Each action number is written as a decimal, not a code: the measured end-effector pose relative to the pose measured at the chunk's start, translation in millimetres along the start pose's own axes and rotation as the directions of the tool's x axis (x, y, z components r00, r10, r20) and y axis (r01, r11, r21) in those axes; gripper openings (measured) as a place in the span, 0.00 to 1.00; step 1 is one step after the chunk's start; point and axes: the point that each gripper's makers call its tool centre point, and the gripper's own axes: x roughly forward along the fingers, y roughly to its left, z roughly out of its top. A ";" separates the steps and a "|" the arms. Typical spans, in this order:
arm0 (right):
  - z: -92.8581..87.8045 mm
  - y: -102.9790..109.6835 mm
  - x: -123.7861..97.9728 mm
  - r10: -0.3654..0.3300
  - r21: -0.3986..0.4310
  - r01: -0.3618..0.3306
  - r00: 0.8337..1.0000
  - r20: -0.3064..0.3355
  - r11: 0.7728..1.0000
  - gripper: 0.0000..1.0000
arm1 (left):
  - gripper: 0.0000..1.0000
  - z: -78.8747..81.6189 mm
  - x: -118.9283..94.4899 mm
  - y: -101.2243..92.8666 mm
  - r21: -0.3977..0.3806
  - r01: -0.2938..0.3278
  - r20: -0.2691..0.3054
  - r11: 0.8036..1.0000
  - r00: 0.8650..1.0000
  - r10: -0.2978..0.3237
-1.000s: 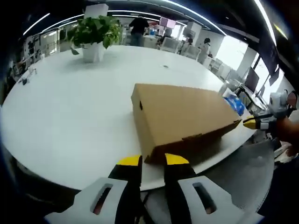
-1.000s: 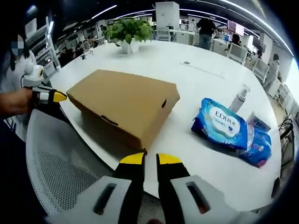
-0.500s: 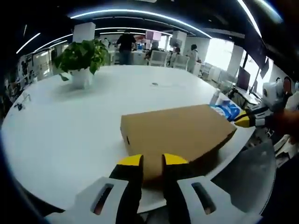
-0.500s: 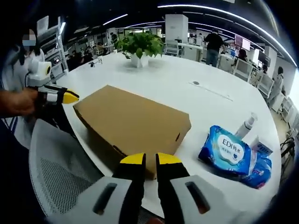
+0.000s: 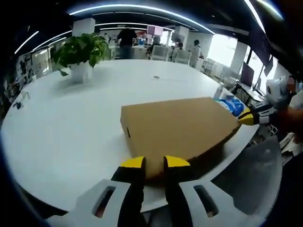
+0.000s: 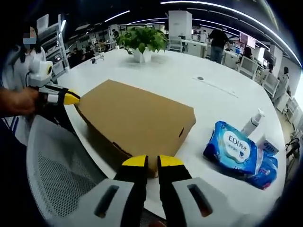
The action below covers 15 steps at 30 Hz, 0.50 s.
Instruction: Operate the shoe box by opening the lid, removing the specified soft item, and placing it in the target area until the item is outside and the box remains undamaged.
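In the left gripper view, we see the left gripper (image 5: 154, 163) with its yellow-tipped fingers (image 5: 132, 163) held a narrow gap apart, clamped on nothing, at the near corner of the shoe box (image 5: 177, 127). In the right gripper view, the right gripper (image 6: 152, 161) has its fingers (image 6: 135, 161) likewise nearly together and empty, at the opposite near corner of the same box. We find the box lying flat with its lid down, close to the near edge of the round white worktop (image 5: 61, 123). Each gripper also appears in the other's view, its yellow tip at a far corner of the box. Beyond the box, a blue wipes pack (image 6: 233, 149) and a spray bottle (image 6: 251, 123) lie to the right, and a potted plant (image 6: 142, 40) stands well apart. A mesh chair (image 6: 61, 175) sits below the worktop edge.
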 end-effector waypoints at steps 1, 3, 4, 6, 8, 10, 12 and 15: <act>-0.3 0.1 0.3 0.001 0.001 -0.001 1.000 -0.001 1.000 0.07 | 0.13 0.4 -0.2 -0.3 0.002 0.000 0.002 1.000 1.000 0.000; -1.4 -0.3 1.5 0.001 -0.004 -0.001 1.000 -0.004 1.000 0.06 | 0.13 0.8 1.2 0.8 -0.005 0.000 0.003 1.000 1.000 0.000; -1.9 -0.4 2.3 0.002 -0.002 -0.002 1.000 -0.006 1.000 0.06 | 0.13 -0.1 2.8 1.0 0.003 0.001 -0.002 1.000 1.000 -0.001; -3.0 -0.8 3.5 0.003 -0.005 -0.003 1.000 -0.011 1.000 0.06 | 0.13 0.3 2.9 1.1 -0.003 0.001 -0.004 1.000 1.000 -0.001; -3.8 -0.9 4.7 0.003 -0.012 -0.003 1.000 -0.016 1.000 0.06 | 0.13 0.5 3.1 0.0 0.001 0.002 -0.006 1.000 1.000 -0.002; -4.7 -0.7 5.4 0.004 -0.012 -0.004 1.000 -0.019 1.000 0.06 | 0.13 0.0 3.8 0.3 -0.001 0.002 -0.006 1.000 1.000 -0.002; -6.2 -0.5 6.3 0.006 -0.021 -0.006 1.000 -0.026 1.000 0.06 | 0.13 -1.3 4.9 1.0 0.002 0.000 -0.006 1.000 1.000 0.000; -7.4 -0.8 7.2 0.006 -0.031 -0.007 1.000 -0.029 1.000 0.06 | 0.14 -1.1 4.7 0.1 0.009 0.001 -0.003 1.000 1.000 -0.001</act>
